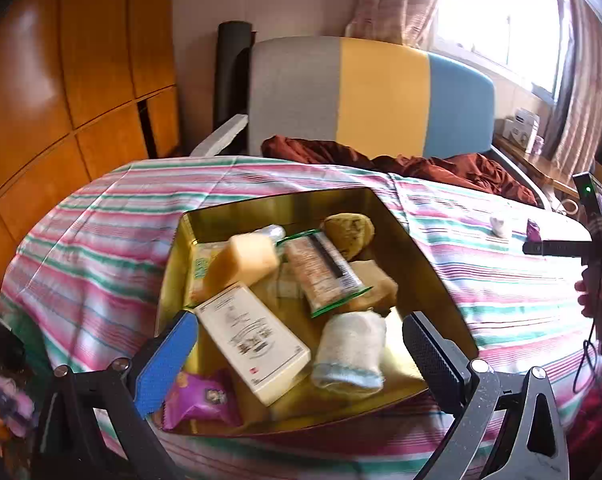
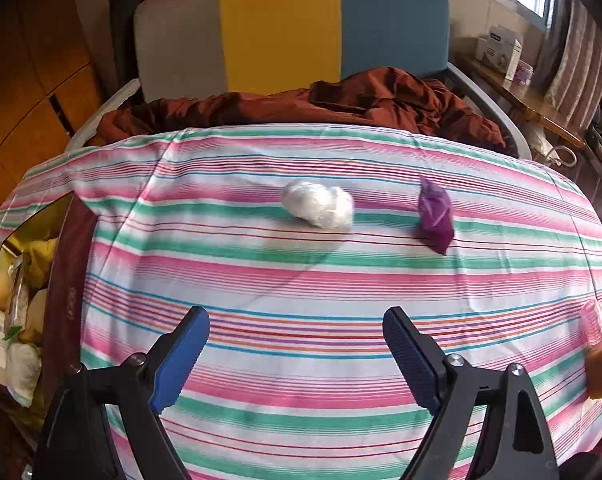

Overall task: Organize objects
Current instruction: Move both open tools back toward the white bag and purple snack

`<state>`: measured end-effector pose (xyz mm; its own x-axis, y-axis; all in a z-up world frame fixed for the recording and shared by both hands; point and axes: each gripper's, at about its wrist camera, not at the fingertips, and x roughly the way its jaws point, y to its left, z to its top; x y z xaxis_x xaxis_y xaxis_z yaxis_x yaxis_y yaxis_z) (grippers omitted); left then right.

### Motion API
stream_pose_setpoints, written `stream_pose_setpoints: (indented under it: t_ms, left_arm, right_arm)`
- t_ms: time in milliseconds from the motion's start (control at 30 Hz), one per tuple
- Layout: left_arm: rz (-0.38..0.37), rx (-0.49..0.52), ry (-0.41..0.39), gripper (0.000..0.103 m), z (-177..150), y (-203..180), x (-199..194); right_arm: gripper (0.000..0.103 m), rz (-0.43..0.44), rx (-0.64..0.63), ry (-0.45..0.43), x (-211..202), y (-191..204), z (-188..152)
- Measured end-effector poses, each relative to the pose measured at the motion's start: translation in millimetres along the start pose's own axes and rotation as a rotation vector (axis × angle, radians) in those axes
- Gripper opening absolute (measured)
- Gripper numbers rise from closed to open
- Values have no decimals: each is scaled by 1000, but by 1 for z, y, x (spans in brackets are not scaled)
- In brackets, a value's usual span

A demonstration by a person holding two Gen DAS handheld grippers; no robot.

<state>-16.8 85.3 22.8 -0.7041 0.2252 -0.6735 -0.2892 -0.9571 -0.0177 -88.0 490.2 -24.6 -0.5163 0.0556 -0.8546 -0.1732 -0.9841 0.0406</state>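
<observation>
A: Left gripper (image 1: 301, 354)?
B: Jaws wide apart, nothing held — above the gold tin (image 1: 425, 280), which holds a white box (image 1: 253, 340) and a rolled cloth (image 1: 351, 350).
A: Right gripper (image 2: 297, 354)?
B: Wide open, empty — over the striped tabletop (image 2: 301, 292); white wad (image 2: 319, 204) and purple packet (image 2: 435, 216) lie ahead, apart.

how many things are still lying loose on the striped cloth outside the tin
4: a white wad mid-cloth, a purple packet to its right, and a pink item and an orange-brown block at the right edge. More may lie out of view.
</observation>
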Motion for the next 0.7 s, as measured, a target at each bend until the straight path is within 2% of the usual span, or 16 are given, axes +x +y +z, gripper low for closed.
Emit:
stream_pose_setpoints:
  t_ms: [300,467,700]
  left_arm:
    - [-45,127,-13,103,23,-49,10]
    - [-84,191,-8,103,38,-85,23]
    - [-188,265,27,103,58,-148,50]
  right_arm:
    - [90,-79,148,-29,3,-80,24]
    - [90,-100,244,-51,10,-120,26]
    - [90,-96,512,-32,16,-176,8]
